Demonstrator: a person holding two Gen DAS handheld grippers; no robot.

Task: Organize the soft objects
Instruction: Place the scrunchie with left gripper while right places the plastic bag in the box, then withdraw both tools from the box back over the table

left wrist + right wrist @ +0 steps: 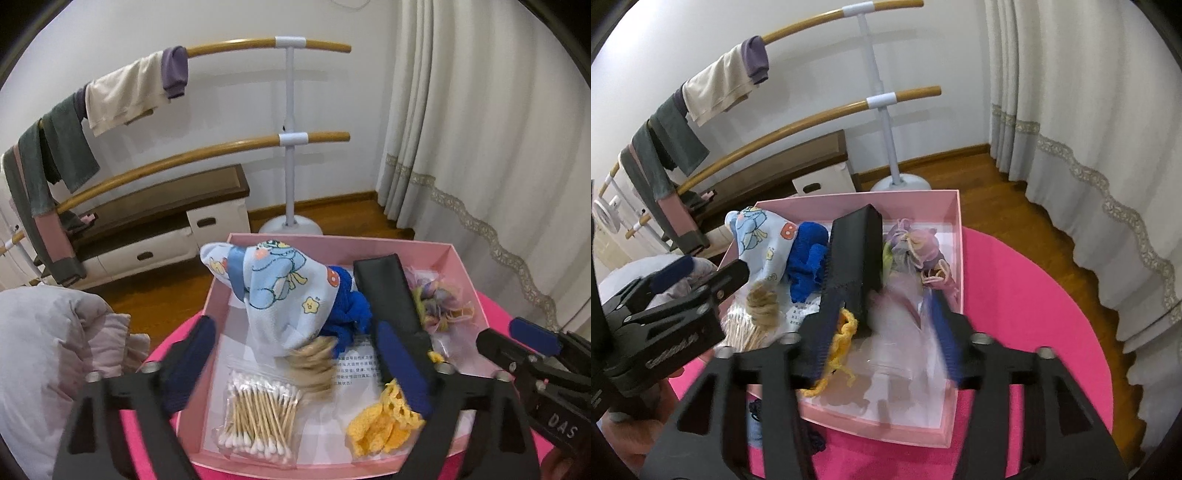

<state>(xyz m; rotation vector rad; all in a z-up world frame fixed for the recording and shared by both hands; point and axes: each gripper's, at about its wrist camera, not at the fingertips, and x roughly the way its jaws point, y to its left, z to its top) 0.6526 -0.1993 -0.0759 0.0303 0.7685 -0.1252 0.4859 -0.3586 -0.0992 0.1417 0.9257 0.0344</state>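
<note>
While both hand-held grippers gape wide, a black case (pixel 855 258) — upright — divides the pink box (pixel 955 221).

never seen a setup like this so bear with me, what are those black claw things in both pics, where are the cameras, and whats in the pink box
The black claws are hand-held grippers, one in each of a person's hands; no robot arm is involved. Each carries a wide-angle camera looking forward along its two fingers, so one picture is the left gripper's view and the other the right's.

Both hover over an open pink cardboard box on a round bright pink mat. Inside lie a light blue cartoon-print cloth, a royal blue knitted piece, a tall black rectangular case, a bundle of pastel purple fabric flowers, a yellow crocheted piece, a coil of blond hair-like strands and a clear bag of cotton swabs.

The left gripper and the right gripper both stand open and hold nothing.
</note>
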